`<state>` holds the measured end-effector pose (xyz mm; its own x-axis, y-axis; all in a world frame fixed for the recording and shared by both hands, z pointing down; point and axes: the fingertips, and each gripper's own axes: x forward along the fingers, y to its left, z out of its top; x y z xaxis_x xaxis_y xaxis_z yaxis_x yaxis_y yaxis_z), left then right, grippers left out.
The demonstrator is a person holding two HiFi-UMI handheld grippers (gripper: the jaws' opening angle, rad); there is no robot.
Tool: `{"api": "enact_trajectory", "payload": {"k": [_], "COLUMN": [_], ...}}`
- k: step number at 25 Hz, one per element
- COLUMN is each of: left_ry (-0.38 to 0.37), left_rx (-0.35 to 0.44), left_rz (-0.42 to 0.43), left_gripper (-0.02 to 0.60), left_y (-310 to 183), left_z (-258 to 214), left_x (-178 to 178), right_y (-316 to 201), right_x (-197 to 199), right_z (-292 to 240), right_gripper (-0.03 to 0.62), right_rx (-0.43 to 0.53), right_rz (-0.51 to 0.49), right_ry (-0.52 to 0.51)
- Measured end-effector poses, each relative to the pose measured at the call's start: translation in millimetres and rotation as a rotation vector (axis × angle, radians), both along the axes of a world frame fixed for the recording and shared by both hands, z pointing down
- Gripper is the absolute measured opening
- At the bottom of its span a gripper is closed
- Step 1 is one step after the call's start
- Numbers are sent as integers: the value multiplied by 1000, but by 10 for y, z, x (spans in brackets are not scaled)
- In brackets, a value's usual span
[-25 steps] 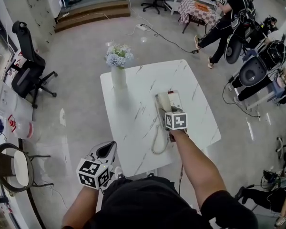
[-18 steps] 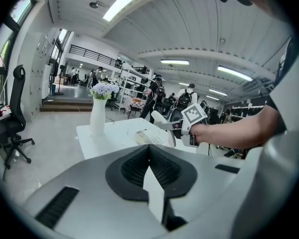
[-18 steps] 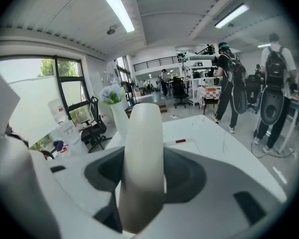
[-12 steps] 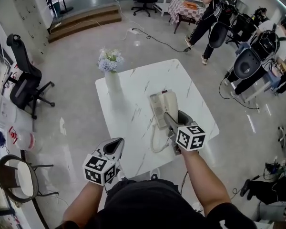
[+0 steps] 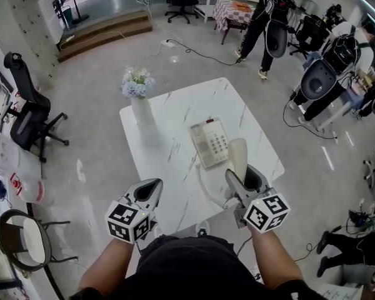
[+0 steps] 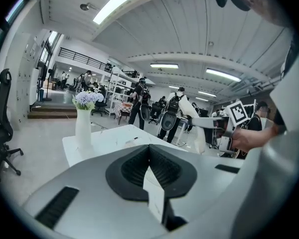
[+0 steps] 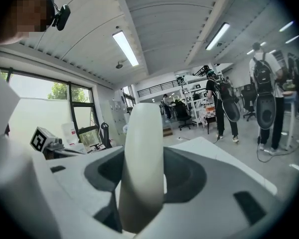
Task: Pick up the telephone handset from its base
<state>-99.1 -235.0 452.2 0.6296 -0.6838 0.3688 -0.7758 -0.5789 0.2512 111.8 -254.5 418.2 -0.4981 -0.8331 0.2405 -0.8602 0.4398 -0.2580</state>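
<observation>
The beige telephone base point(image 5: 211, 142) lies on the white marble table point(image 5: 175, 114), keypad up and its cradle bare. My right gripper point(image 5: 240, 179) hangs over the table's near right edge, shut on the cream handset point(image 5: 237, 156), which stands upright between the jaws and is lifted clear of the base. In the right gripper view the handset point(image 7: 142, 168) fills the gap of the right gripper point(image 7: 142, 185). A coiled cord point(image 5: 204, 187) runs from base to handset. My left gripper point(image 5: 150, 189) hovers at the table's near left edge, shut with nothing in it; the left gripper point(image 6: 149, 169) shows jaws pressed together.
A white vase with pale flowers point(image 5: 139, 108) stands at the table's far left corner, also the vase point(image 6: 83, 128) in the left gripper view. A black office chair point(image 5: 25, 114) stands on the floor at left. People with equipment point(image 5: 269, 17) move at the far right.
My right gripper has lifted the handset off the base and drawn it back toward me and to the right. The left gripper stays about where it was, shut.
</observation>
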Motion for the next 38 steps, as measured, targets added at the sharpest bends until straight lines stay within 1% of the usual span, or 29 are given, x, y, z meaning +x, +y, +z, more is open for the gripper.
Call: {"api": "enact_trajectory", "payload": {"k": [7, 12, 21, 38], "left_ry": [-8, -10, -5, 3], "left_rx": [-6, -6, 8, 18], "left_rz": [13, 19, 21, 17], "left_gripper": [3, 3, 3, 3], "left_y": [35, 59, 58, 76], "left_z": [27, 23, -31, -82], "left_x": [14, 23, 65, 92], "right_y": [333, 456, 453, 414], "right_x": [25, 10, 34, 1], "right_z": [-12, 67, 118, 100], "right_gripper": [213, 213, 213, 213], "right_rx": [10, -4, 1, 2], "right_rz": [-2, 5, 13, -10], "right_ry": [22, 9, 10, 20]}}
